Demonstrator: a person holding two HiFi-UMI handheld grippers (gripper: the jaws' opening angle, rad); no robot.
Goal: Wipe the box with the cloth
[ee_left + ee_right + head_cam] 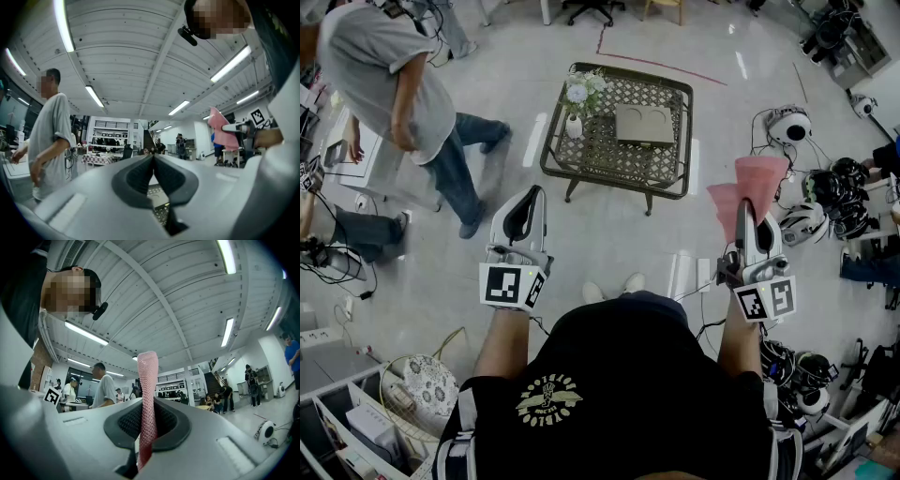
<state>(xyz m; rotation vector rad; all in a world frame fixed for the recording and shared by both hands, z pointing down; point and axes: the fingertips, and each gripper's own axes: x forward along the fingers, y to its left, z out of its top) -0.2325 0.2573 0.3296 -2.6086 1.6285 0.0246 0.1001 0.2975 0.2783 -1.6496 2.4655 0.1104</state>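
A flat grey-brown box (644, 124) lies on a low metal lattice table (609, 150) ahead of me. My right gripper (749, 212) is raised at the right, shut on a pink cloth (744, 192) that sticks up from its jaws; in the right gripper view the pink cloth (146, 404) is pinched between the pads. My left gripper (526, 202) is raised at the left, shut with nothing in it; its pads (140, 176) meet at the tips. Both grippers are well short of the table.
A small white vase with flowers (577, 98) stands at the table's left end. A person in a grey shirt (394, 84) stands at the left. Helmets and cables (825, 202) lie on the floor at the right. Shelving (356, 422) is at the lower left.
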